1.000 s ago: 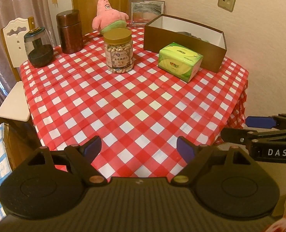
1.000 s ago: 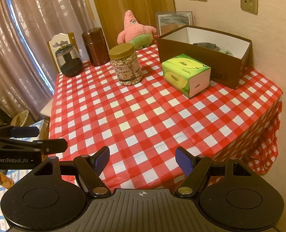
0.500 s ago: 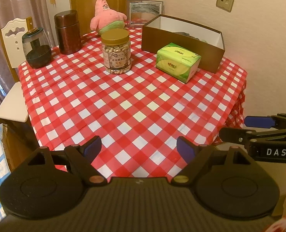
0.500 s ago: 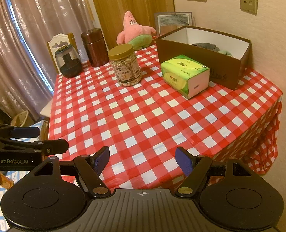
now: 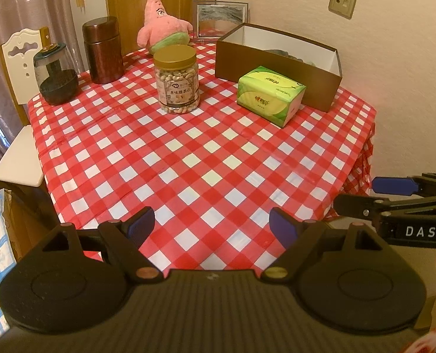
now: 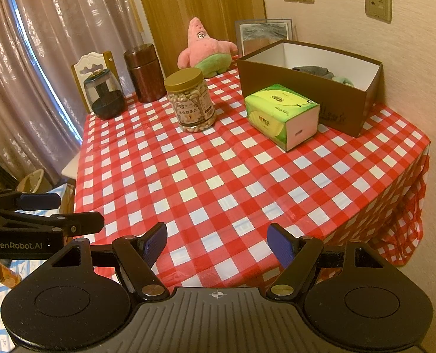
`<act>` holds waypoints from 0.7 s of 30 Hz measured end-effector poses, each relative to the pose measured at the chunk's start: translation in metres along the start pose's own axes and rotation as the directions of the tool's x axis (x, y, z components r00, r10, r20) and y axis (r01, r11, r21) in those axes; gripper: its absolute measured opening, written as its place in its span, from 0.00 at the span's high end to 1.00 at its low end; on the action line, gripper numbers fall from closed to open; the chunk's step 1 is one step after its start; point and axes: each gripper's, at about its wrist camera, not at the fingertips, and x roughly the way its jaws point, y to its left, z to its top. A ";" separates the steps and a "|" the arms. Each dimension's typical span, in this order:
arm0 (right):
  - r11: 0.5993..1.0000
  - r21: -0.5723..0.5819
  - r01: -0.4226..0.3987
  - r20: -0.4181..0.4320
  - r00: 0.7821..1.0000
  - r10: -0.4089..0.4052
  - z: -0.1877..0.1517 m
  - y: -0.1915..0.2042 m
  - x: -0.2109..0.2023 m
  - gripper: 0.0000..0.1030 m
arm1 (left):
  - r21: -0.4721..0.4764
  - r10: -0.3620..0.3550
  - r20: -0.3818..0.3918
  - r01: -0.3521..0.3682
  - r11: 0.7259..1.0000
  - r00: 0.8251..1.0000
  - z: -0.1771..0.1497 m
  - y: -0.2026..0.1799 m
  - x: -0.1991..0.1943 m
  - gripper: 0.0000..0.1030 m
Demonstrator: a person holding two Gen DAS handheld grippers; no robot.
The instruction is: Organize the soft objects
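Note:
A pink starfish plush (image 5: 162,26) (image 6: 206,51) sits at the far edge of the red-checked table. A green tissue pack (image 5: 270,94) (image 6: 281,114) lies in front of a brown open box (image 5: 276,64) (image 6: 309,88) that holds grey and green soft items (image 6: 326,75). My left gripper (image 5: 212,226) hovers open over the table's near edge, nothing between its blue pads. My right gripper (image 6: 218,242) is likewise open and empty, to the right of the left one. Each gripper shows at the side of the other's view.
A jar of nuts (image 5: 176,79) stands mid-table. A brown canister (image 5: 103,50) and a dark glass jar (image 5: 54,73) stand at the far left, a picture frame (image 5: 220,17) at the back. A white chair (image 5: 20,88) is left of the table; a wall on the right.
The left wrist view has shifted slightly, the table's objects drifting a little in frame. Both grippers stay open and in place.

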 end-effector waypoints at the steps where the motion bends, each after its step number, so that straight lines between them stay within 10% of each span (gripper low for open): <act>1: 1.000 0.000 0.000 0.000 1.000 0.000 0.000 0.000 0.000 0.27 | -0.001 0.000 0.000 0.000 1.000 1.000 0.000 0.000 0.000 0.19; 21: 1.000 0.003 0.000 0.003 1.000 0.000 0.001 -0.004 -0.001 0.27 | 0.005 -0.004 0.004 0.004 1.000 1.000 -0.001 -0.002 -0.001 0.19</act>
